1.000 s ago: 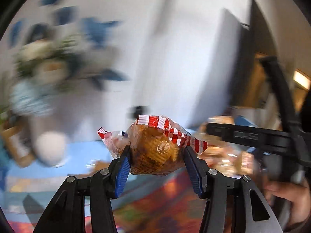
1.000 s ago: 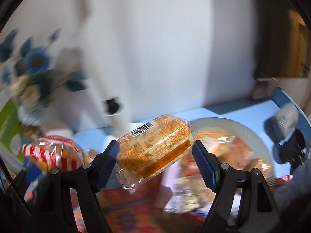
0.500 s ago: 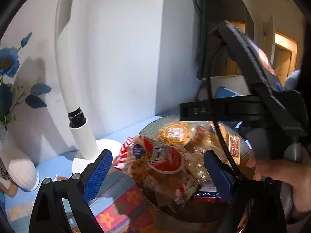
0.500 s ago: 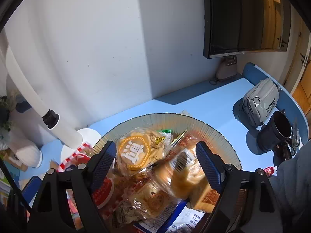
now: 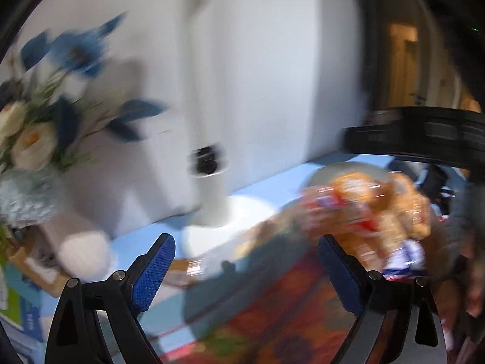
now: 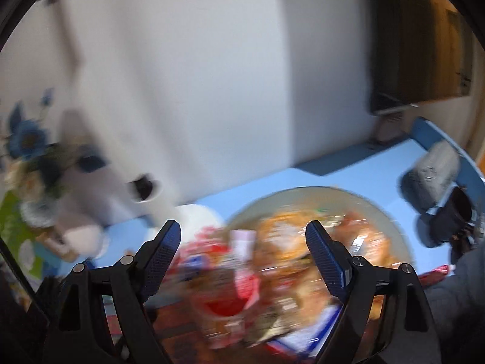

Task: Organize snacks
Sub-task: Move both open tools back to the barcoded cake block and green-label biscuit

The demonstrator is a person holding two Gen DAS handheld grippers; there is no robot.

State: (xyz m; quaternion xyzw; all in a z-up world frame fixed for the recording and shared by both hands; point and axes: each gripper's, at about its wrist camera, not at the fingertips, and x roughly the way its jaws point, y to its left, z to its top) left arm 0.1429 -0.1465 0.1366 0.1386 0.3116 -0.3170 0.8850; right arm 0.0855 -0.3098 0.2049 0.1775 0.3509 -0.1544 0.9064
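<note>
Both views are blurred by motion. A round bowl (image 6: 376,209) on the blue table holds a heap of wrapped snacks (image 6: 291,242), among them a red and white packet (image 6: 233,285). My right gripper (image 6: 242,242) is open and empty, above the bowl's left part. My left gripper (image 5: 245,261) is open and empty, to the left of the bowl; the snack heap (image 5: 376,209) shows at its right. The right gripper's black body (image 5: 424,139) crosses the upper right of the left wrist view.
A white lamp base and post (image 5: 212,206) stand by the wall behind the bowl. A vase with blue and white flowers (image 5: 33,139) stands at the left. A grey pouch (image 6: 433,176) and dark mug (image 6: 454,215) sit at the right. A patterned red mat (image 5: 272,312) lies in front.
One second ago each gripper was shut on a snack packet. Both opened and dropped the packets into the bowl. Both grippers have now swung left, away from the bowl, empty.
</note>
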